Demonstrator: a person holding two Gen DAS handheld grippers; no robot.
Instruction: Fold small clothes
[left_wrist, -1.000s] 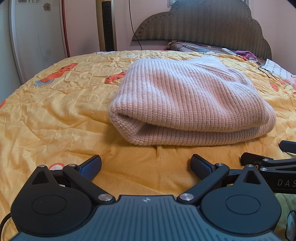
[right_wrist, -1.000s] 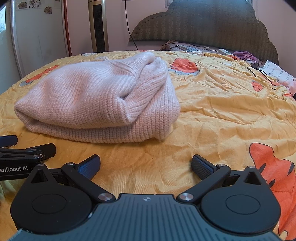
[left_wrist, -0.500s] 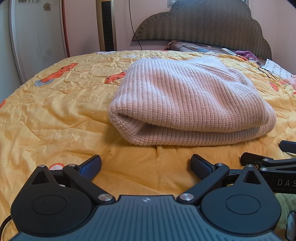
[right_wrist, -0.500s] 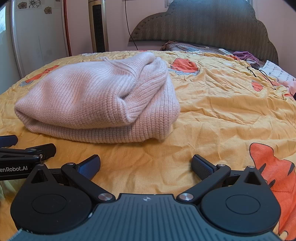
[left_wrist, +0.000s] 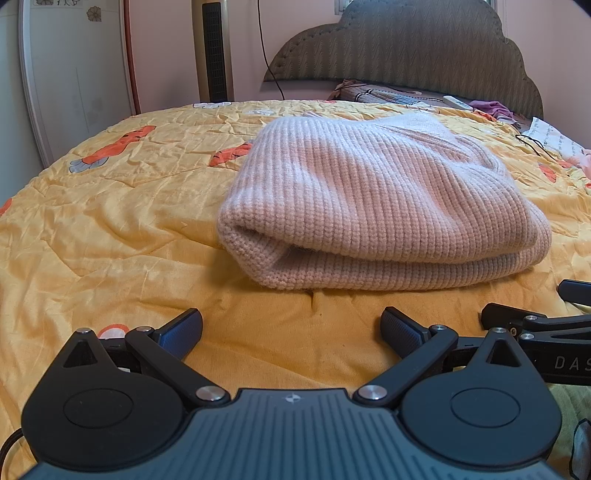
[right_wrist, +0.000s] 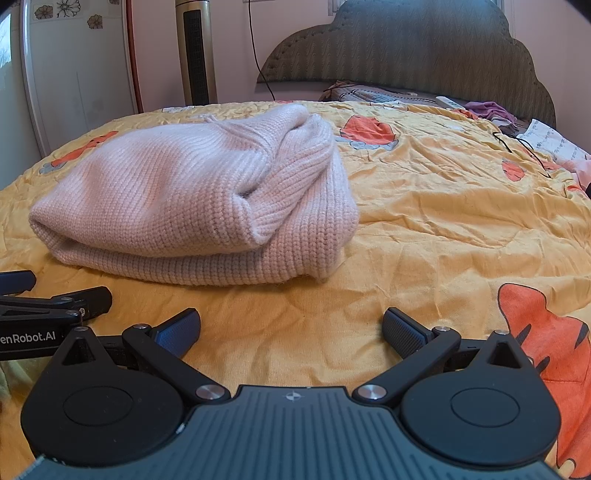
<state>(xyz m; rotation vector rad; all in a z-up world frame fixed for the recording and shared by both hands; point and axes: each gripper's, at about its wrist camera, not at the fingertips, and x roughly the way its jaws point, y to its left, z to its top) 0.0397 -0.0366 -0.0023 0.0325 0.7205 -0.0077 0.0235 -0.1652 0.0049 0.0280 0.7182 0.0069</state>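
Note:
A pale pink knitted sweater (left_wrist: 369, 206) lies folded in a thick bundle on the yellow bedspread (left_wrist: 110, 229). In the right wrist view the same sweater (right_wrist: 192, 206) sits left of centre, with a ribbed fold on top. My left gripper (left_wrist: 291, 325) rests low on the bed just in front of the bundle, open and holding nothing. My right gripper (right_wrist: 291, 326) is likewise open and holds nothing, in front of the bundle's right end. Each gripper's fingers (left_wrist: 517, 317) show at the edge of the other's view.
The bedspread carries orange cartoon prints (right_wrist: 546, 339). A padded headboard (left_wrist: 406, 44) stands at the far end, with pillows, a remote (left_wrist: 456, 102) and purple cloth (right_wrist: 487, 109) near it. A tower fan (left_wrist: 212, 51) and white wardrobe (left_wrist: 74, 74) stand at far left.

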